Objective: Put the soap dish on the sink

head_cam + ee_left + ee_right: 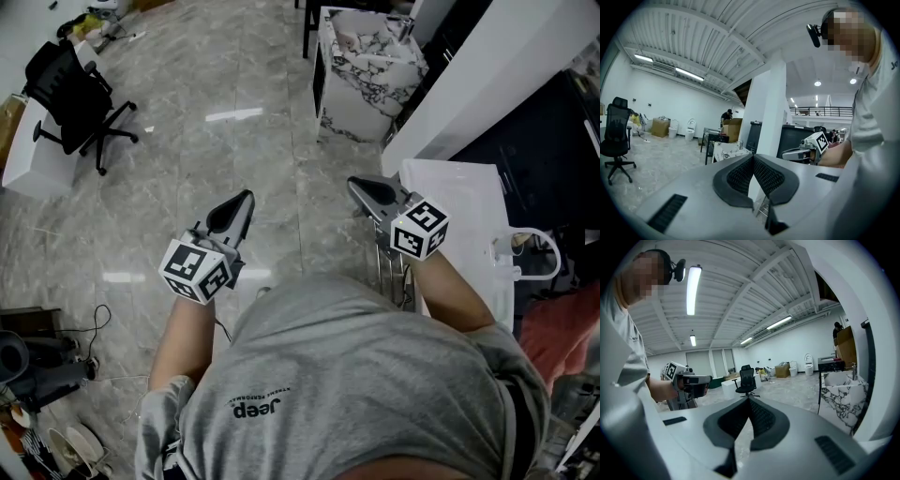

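Note:
I hold both grippers in front of my chest, above the floor and level. In the head view my left gripper [244, 200] points up the picture, and its pads meet with nothing between them [753, 157]. My right gripper [356, 185] is also shut and empty [749, 399]. The marble sink [367, 58] stands ahead of me, to the right; it also shows in the left gripper view [725, 150] and the right gripper view [843, 397]. I cannot make out a soap dish in any view.
A white table [461, 202] stands at my right with a clear plastic item [525, 255] at its edge. A black office chair [77, 94] is at the far left. Cables and clutter [47, 375] lie at the lower left. A white pillar [766, 112] rises beside the sink.

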Demonstrator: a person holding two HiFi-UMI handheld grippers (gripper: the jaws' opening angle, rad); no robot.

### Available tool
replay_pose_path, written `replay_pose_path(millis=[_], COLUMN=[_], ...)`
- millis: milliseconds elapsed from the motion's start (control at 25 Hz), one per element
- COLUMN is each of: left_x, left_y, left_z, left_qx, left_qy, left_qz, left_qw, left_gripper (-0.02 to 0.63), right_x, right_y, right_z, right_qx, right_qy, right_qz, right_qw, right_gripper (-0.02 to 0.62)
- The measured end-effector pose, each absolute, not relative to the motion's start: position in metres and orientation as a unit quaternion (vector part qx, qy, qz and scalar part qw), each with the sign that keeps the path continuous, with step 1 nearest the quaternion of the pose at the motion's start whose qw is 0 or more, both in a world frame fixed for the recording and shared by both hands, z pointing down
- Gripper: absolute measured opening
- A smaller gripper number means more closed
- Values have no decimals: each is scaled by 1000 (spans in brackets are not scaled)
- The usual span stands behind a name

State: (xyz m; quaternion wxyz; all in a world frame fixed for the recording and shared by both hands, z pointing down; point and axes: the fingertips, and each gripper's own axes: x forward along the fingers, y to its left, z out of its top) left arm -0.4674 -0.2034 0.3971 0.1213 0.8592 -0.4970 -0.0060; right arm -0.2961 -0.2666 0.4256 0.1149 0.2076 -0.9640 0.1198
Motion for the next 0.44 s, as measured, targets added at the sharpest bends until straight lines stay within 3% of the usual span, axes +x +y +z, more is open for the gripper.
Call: replay_pose_path(millis=[440], left_x=[-465], left_y=[-204], left_z=[399], left_qx=[861], left_qy=[-493], left_qz=[-6], left_qw=[124], left_gripper=[14], right_x=[-299], right_y=[-266], right_z=[425], right_qx=[204], right_qy=[-965], right_qz=[120], right_qw=[113], right_gripper=[56])
